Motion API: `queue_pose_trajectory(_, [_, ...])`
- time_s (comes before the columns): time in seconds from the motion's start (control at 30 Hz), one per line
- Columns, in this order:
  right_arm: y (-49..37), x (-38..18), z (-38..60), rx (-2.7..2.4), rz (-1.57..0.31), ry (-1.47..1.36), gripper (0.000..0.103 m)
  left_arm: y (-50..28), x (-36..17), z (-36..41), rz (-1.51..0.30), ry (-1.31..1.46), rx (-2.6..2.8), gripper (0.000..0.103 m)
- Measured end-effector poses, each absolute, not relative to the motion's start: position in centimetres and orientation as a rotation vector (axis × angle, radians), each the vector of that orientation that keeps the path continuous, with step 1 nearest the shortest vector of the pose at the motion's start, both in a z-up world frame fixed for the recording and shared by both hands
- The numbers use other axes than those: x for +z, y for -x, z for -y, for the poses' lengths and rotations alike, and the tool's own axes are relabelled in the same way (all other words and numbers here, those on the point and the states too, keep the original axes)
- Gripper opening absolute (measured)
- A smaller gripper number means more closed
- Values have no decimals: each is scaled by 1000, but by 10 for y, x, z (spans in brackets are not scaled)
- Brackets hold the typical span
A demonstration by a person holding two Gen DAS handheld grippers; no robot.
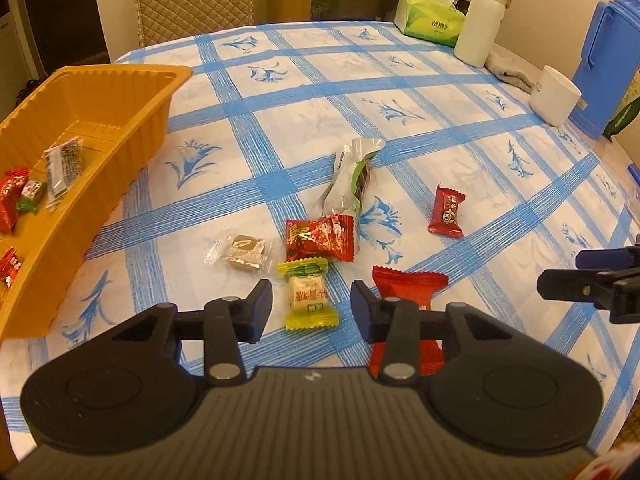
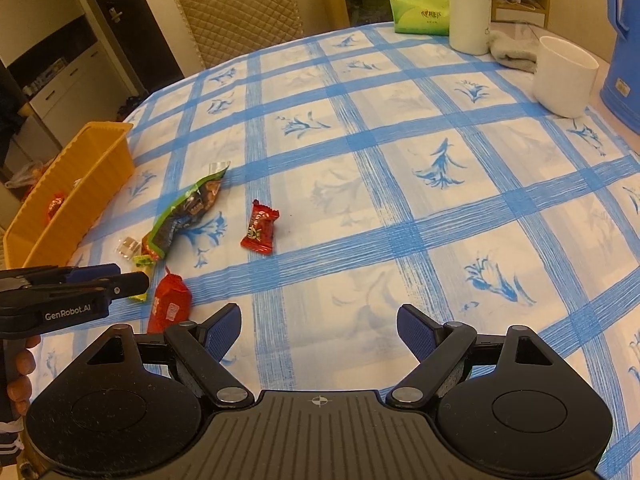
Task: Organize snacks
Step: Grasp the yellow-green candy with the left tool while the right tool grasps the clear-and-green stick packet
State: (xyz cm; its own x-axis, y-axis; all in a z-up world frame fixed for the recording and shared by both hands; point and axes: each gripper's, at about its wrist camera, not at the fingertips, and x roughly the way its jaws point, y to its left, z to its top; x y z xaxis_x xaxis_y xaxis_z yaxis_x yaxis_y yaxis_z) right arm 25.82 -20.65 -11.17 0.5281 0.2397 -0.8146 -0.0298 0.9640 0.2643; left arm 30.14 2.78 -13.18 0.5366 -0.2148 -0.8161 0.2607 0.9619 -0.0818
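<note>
My left gripper (image 1: 311, 306) points down at the checked tablecloth, its jaws either side of a yellow-green wrapped candy (image 1: 308, 296) with small gaps to both pads. A large red packet (image 1: 404, 292) lies partly under its right finger. Just beyond are a red snack pack (image 1: 320, 240), a brown candy in clear wrap (image 1: 244, 254), a long green-and-silver packet (image 1: 352, 172) and a small red candy (image 1: 447, 212). The orange tray (image 1: 132, 152) at left holds several snacks. My right gripper (image 2: 320, 332) stands open over bare cloth, right of the pile.
At the table's far right stand a green tissue pack (image 1: 432, 20), a white bottle (image 1: 480, 24), a white cup (image 1: 554, 94), a grey cloth (image 1: 508, 68) and a blue jug (image 1: 608, 64). A quilted chair (image 2: 240, 4) stands behind the table.
</note>
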Motion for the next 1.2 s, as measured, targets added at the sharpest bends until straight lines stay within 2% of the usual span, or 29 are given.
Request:
queue_pose_trajectory(0.07, [-259,-112,207,158,-1006,-231,85,-304,-135,-26,-971,-57,-290,33])
queue_pose_trajectory(0.3, [-262,-113,207,154,-1011,-230,85,-311,-140,-25,-985,-65,-291,28])
queue_pose_trajectory(0.4, [-264,-113,207,157,-1011,-228,85,-312,-140,-25,-980,-77,-291,19])
queue_pose_trajectory(1.2, [-309,-93,139,345,-902,-142,84,-291,-106,-90,-912,7,-120,18])
